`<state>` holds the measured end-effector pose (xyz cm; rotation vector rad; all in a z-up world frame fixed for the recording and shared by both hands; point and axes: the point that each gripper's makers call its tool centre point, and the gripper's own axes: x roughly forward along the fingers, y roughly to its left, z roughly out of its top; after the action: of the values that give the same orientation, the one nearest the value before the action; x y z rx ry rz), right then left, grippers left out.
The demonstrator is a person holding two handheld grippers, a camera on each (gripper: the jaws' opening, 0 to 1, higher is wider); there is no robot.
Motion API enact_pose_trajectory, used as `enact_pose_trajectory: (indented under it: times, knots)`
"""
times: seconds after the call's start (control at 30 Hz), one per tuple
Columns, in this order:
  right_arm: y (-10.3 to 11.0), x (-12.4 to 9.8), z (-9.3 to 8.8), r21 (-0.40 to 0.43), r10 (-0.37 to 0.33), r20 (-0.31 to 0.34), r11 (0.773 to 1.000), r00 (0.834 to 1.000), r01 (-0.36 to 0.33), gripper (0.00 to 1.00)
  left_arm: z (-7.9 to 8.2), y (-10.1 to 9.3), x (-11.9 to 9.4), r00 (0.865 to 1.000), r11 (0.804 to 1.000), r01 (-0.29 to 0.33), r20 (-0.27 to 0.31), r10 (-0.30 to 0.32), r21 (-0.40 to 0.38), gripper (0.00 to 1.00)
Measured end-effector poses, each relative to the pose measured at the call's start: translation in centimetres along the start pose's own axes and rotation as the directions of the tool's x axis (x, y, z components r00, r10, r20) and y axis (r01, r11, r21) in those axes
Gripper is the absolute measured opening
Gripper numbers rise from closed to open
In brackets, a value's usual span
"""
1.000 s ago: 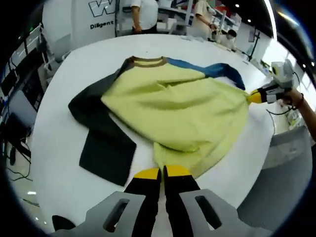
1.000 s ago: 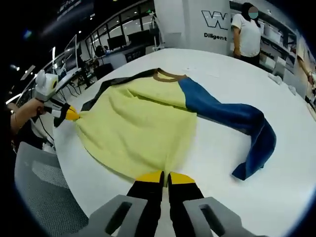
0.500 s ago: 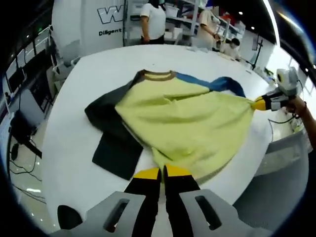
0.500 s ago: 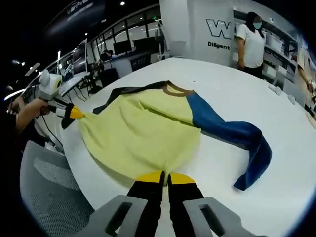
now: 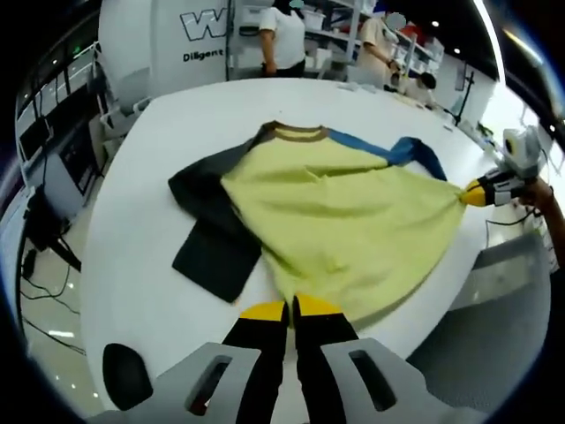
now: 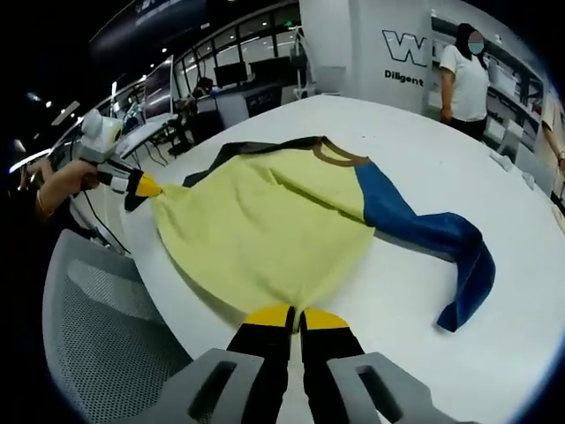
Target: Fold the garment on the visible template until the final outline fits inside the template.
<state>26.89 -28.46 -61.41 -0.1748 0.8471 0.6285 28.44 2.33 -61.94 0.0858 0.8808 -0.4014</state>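
A yellow garment point(image 5: 344, 212) with a brown collar point(image 5: 297, 132), one dark sleeve point(image 5: 212, 238) and one blue sleeve point(image 6: 433, 234) lies spread on the white table point(image 5: 150, 168). My left gripper point(image 5: 291, 308) is shut on the yellow hem at one corner. My right gripper point(image 6: 295, 316) is shut on the hem at the other corner, and also appears at the right of the left gripper view as the right gripper point(image 5: 477, 193). The left gripper point(image 6: 146, 186) shows at the left of the right gripper view, held by a hand. The hem is stretched between them near the table's edge.
A grey mesh chair point(image 6: 106, 344) stands just off the table edge. People point(image 5: 284, 35) stand beyond the far side by a white wall with lettering. Desks and monitors point(image 6: 221, 79) lie further off. Small items point(image 6: 503, 159) rest on the far table edge.
Both grippers have drawn back with the hem, and the garment has slid toward the near table edge. Both stay shut on the hem.
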Motion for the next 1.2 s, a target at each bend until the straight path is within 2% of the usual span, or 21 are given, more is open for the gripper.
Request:
enact_pose_trajectory:
  times: [0.37, 0.57, 0.93, 1.07, 1.2]
  knots:
    - [0.8, 0.4, -1.7, -0.001, 0.020, -0.061, 1.000, 0.998, -0.020, 0.00, -2.1, 0.3, 0.4, 0.998, 0.999, -0.040, -0.042, 0.040, -0.008, 0.02]
    - [0.8, 1.0, -3.4, -0.009, 0.026, -0.123, 1.000, 0.992, -0.027, 0.00, -3.6, 0.3, 0.9, 0.995, 0.998, -0.059, -0.083, 0.060, 0.009, 0.02]
    - [1.7, 1.7, -5.8, -0.018, 0.050, -0.199, 0.998, 0.979, -0.055, 0.00, -4.7, 0.5, 1.2, 0.990, 0.995, -0.095, -0.106, 0.098, 0.030, 0.02]
    - [2.1, 1.4, -6.1, -0.013, 0.055, -0.219, 0.998, 0.974, -0.060, 0.00, -4.8, 0.5, 1.1, 0.989, 0.994, -0.106, -0.103, 0.107, 0.020, 0.02]
    - [2.5, 0.9, -6.3, -0.051, 0.053, -0.238, 0.996, 0.970, -0.067, 0.00, -5.0, 0.4, 0.6, 0.989, 0.994, -0.110, -0.102, 0.111, 0.012, 0.02]
